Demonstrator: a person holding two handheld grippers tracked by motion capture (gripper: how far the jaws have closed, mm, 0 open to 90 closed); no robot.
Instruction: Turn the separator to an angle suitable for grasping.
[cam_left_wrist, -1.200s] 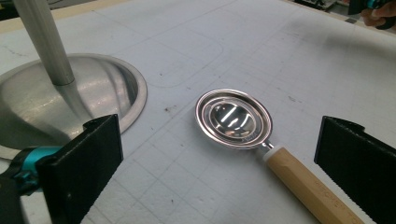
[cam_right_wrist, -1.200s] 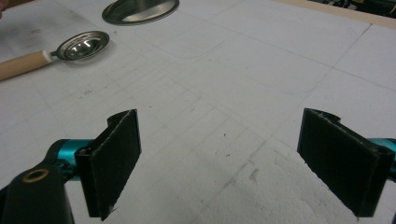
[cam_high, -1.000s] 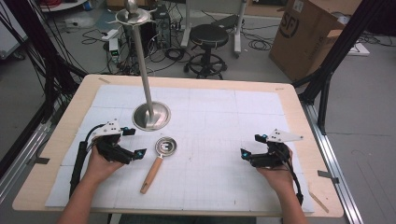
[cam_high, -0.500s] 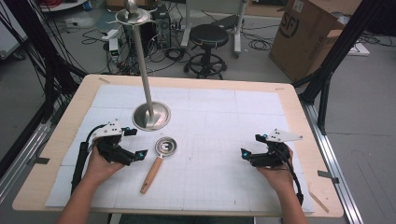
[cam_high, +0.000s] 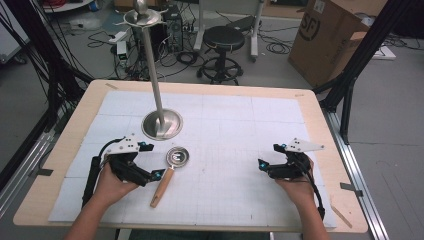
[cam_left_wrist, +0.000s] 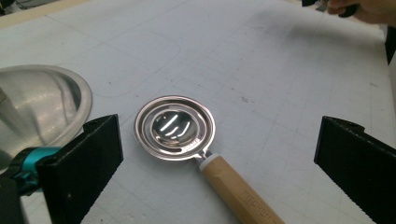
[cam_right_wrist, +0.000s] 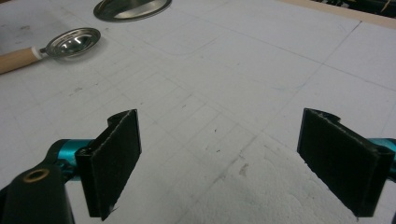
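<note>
A metal scoop with a round shiny bowl (cam_high: 177, 157) (cam_left_wrist: 175, 127) (cam_right_wrist: 74, 42) and a light wooden handle (cam_high: 162, 187) (cam_left_wrist: 243, 193) lies flat on the white gridded mat (cam_high: 225, 150). My left gripper (cam_high: 149, 161) (cam_left_wrist: 219, 172) rests on the mat just left of the scoop, open, its jaws wide apart with the scoop lying ahead between them. My right gripper (cam_high: 269, 156) (cam_right_wrist: 240, 163) sits on the mat at the right, open with nothing between its jaws, far from the scoop.
A steel stand with a round base (cam_high: 161, 124) (cam_left_wrist: 37, 102) (cam_right_wrist: 131, 8) and a tall pole (cam_high: 152, 70) rises behind the scoop, topped by a small dish (cam_high: 141, 17). A wooden table edge (cam_high: 320, 130) frames the mat. Beyond it are a stool (cam_high: 223, 37) and a cardboard box (cam_high: 325, 40).
</note>
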